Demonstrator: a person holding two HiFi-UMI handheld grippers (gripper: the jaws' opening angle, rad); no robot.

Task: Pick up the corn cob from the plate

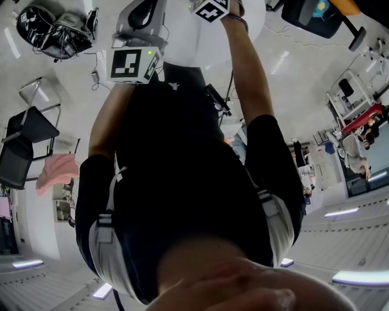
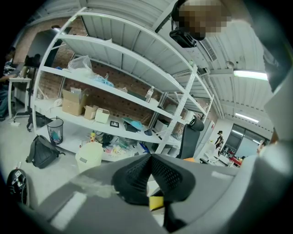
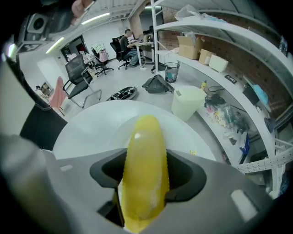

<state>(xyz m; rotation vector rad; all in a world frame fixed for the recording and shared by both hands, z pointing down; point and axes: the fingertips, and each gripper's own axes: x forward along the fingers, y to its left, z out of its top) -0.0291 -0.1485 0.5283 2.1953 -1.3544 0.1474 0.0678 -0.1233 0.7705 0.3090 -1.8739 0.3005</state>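
The yellow corn cob (image 3: 144, 151) stands lengthwise between the black pads of my right gripper (image 3: 144, 170), which is shut on it from both sides. Its tip points out over a white plate (image 3: 118, 132) on the round white table (image 3: 78, 132). My left gripper (image 2: 150, 157) points off at the shelves, its two black pads meeting in a ridge with nothing held; a small yellow patch shows under them. In the head view only the grippers' marker cubes show, the left one (image 1: 134, 64) and the right one (image 1: 211, 9), at the edge of the table (image 1: 182, 36).
White shelving (image 2: 114, 109) with boxes and clutter runs along a brick wall. A pale bin (image 3: 187, 103) and a black bag (image 3: 155, 84) sit on the floor beyond the table. Black chairs (image 3: 80, 75) stand to the left, one with a pink cloth (image 1: 58, 170).
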